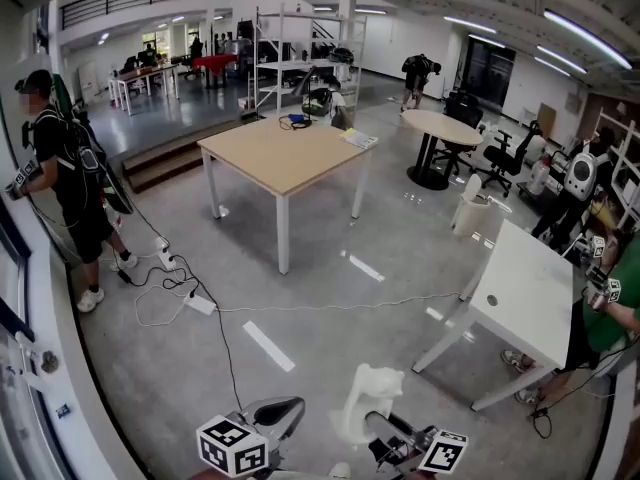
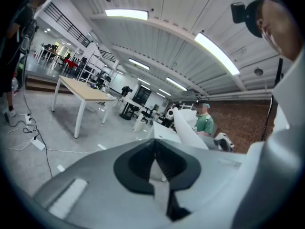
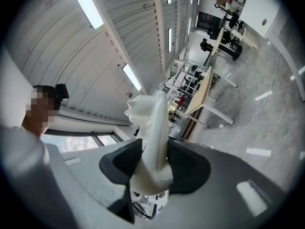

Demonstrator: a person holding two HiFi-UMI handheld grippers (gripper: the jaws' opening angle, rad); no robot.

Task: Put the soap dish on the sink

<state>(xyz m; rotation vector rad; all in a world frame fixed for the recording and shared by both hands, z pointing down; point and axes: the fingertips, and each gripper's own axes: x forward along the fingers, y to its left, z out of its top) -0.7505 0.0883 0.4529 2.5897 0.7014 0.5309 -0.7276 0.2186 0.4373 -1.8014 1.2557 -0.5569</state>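
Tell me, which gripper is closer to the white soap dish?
Right. The right gripper is clamped on the soap dish itself; the left gripper, shut and empty, sits apart to its left in the head view.

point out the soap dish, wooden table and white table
soap dish [image 3: 153, 125], right gripper view, middle of its body
wooden table [image 1: 282, 154], head view, middle of the top
white table [image 1: 532, 290], head view, bare top

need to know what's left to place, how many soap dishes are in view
1: the white soap dish, clamped in the right gripper at the bottom of the head view. More may be hidden elsewhere.
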